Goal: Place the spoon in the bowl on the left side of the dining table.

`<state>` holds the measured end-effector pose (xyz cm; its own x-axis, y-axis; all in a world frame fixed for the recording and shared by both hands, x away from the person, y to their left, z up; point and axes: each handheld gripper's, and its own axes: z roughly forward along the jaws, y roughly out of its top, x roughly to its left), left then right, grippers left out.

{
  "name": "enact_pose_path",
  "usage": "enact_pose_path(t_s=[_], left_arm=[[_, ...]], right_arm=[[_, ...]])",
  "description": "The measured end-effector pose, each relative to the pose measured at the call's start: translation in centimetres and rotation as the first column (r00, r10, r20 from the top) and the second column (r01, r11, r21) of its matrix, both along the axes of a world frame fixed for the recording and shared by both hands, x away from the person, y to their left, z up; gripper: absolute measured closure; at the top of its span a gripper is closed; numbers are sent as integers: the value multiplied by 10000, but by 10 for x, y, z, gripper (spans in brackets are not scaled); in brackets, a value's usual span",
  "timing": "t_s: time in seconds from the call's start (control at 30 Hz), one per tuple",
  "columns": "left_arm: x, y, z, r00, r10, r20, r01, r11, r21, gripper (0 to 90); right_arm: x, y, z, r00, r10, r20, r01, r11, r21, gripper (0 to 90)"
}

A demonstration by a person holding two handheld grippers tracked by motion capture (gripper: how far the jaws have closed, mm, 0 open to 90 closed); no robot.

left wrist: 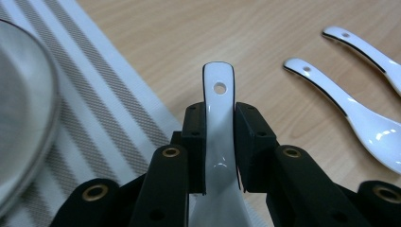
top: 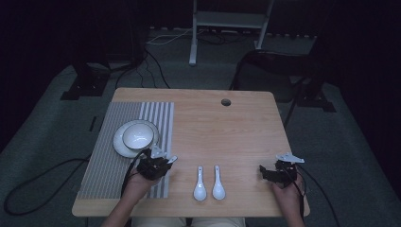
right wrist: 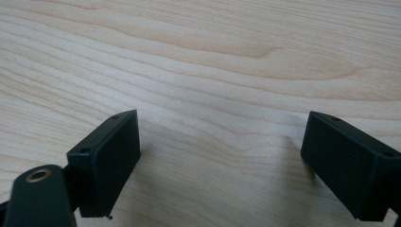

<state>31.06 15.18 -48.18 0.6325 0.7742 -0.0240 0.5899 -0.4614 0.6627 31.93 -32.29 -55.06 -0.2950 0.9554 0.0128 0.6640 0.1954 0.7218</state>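
Three white ceramic spoons (left wrist: 218, 137), one between the left jaws; one white bowl (top: 137, 135); one white plate (top: 119, 144); one striped grey placemat (top: 111, 170).

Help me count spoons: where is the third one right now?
The third spoon is clamped in the left gripper, at the striped placemat's right edge, just below the bowl and left of the two loose spoons.

A striped mat (top: 111, 146) covers the left part of the table (top: 236, 127). On the mat sits a plate (top: 122, 144) with a bowl (top: 138, 135) in it. Just in front of the plate, the left gripper (top: 161, 161) clamps a spoon (left wrist: 218, 118) by its handle. 2 more spoons (top: 208, 183) lie side by side right of the mat, near the front edge. The right gripper (top: 265, 171) sits further right, jaws apart over bare wood.
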Motion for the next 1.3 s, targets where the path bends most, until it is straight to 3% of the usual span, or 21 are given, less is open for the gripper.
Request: enact_pose_path(t_s=[0.4,0.67,0.93,1.2,1.27,1.3], left_arm=[[12,22,18,9973,639,365,-630,9977,-257,753],[26,38,33,9910,1156,681,-1127,9926,-455,753],[52,57,45,9764,1959,910,-1917,9800,-536,752],[80,67,50,9642,2453,1007,-2413,9691,-510,753],[84,68,50,9643,2469,954,-2423,9685,-575,753],[93,69,49,9615,2580,949,-2530,9655,-615,753]], right_arm=[[0,0,0,10000,-2,0,2,10000,3,119],[0,0,0,10000,-1,1,1,10000,3,119],[0,0,0,10000,-5,-3,5,10000,5,119],[0,0,0,10000,-5,-4,5,10000,5,120],[0,0,0,10000,-1,0,1,10000,4,119],[0,0,0,10000,-3,-2,3,10000,5,119]])
